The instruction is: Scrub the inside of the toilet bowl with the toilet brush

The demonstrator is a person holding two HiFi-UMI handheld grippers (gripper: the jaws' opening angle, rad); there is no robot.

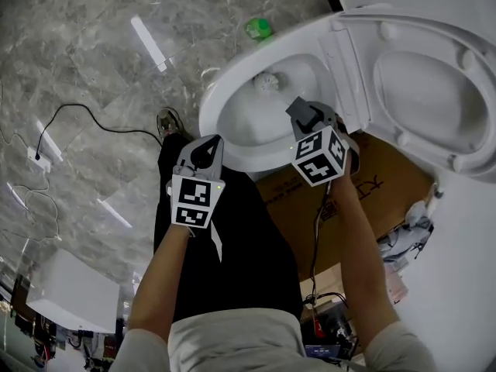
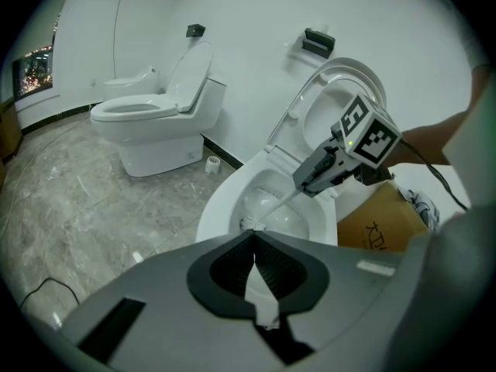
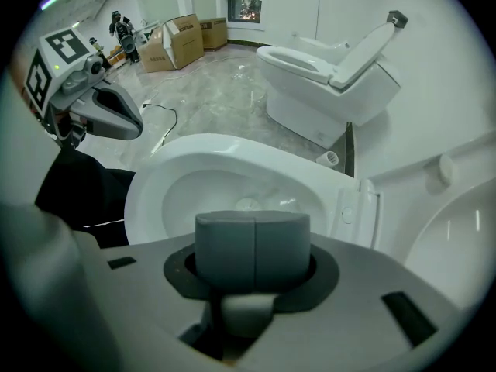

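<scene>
The white toilet bowl [image 1: 213,111] stands open, its lid [image 1: 434,84] tipped back to the right. My right gripper [image 1: 298,108] hangs over the bowl's near right rim, shut on the toilet brush. The brush's white shaft [image 2: 280,202] slants down to the bristle head [image 1: 266,82], low inside the bowl near the far wall. In the right gripper view the grey pads [image 3: 253,246] are pressed together, with the brush head [image 3: 248,204] beyond them. My left gripper [image 1: 204,147] is shut beside the bowl's near left rim, holding nothing I can make out.
A cardboard box [image 1: 380,184] sits under the lid side. A green object [image 1: 259,28] lies on the marble floor beyond the bowl. A black cable [image 1: 85,115] and a white box [image 1: 74,293] are at the left. A second toilet [image 2: 151,122] stands against the wall.
</scene>
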